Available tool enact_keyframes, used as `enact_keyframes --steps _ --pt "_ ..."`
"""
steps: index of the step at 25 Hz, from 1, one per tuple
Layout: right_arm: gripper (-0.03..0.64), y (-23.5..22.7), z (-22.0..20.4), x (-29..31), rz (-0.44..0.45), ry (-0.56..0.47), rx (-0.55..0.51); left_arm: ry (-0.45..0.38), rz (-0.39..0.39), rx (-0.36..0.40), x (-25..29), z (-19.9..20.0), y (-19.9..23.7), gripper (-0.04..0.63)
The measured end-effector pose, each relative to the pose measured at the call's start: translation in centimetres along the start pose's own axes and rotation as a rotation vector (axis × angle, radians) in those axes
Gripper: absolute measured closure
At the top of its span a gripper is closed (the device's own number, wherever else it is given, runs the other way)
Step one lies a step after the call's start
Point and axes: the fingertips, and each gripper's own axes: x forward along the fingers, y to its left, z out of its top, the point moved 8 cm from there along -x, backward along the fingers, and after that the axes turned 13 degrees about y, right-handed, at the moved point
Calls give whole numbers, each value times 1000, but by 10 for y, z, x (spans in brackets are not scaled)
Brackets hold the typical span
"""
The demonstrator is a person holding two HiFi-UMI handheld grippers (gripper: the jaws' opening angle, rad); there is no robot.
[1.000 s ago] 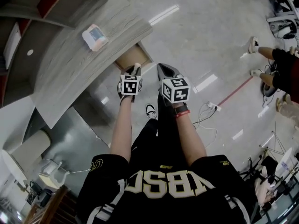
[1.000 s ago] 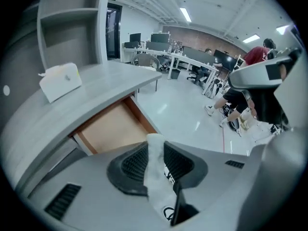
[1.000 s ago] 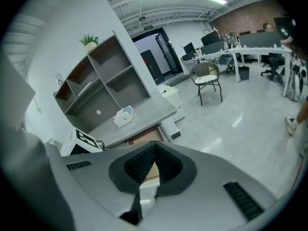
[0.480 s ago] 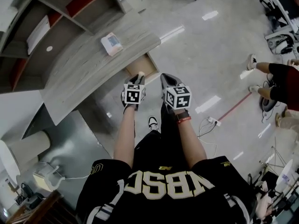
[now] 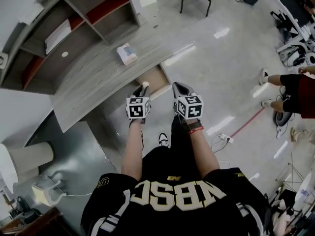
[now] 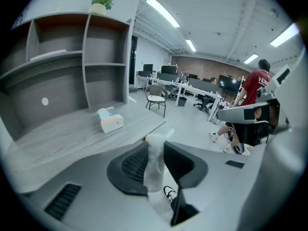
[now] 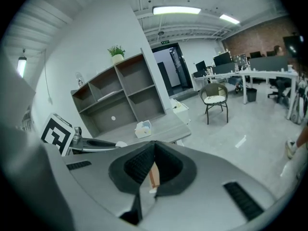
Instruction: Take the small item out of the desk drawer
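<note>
My left gripper (image 5: 142, 87) pinches the small white item (image 6: 155, 163), long axis along the jaws, with the open drawer (image 5: 153, 78) just past its tips at centre frame; my right gripper (image 5: 178, 88) sits alongside, jaws together, empty; the desk top (image 5: 98, 77) lies upper left.
</note>
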Motion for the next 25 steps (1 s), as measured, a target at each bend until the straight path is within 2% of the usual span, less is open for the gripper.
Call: enact_keyframes --steps 7,13,25 --pt "609 25 20 -21 -1 -73 -63 -137 36 -27 -61 11 11 482" --pt "609 52 42 -39 5 -146 -125 -274 31 -58 -111 25 17 482" --pt "609 109 86 -85 3 -307 -252 -487 69 -46 -194 41 25 482"
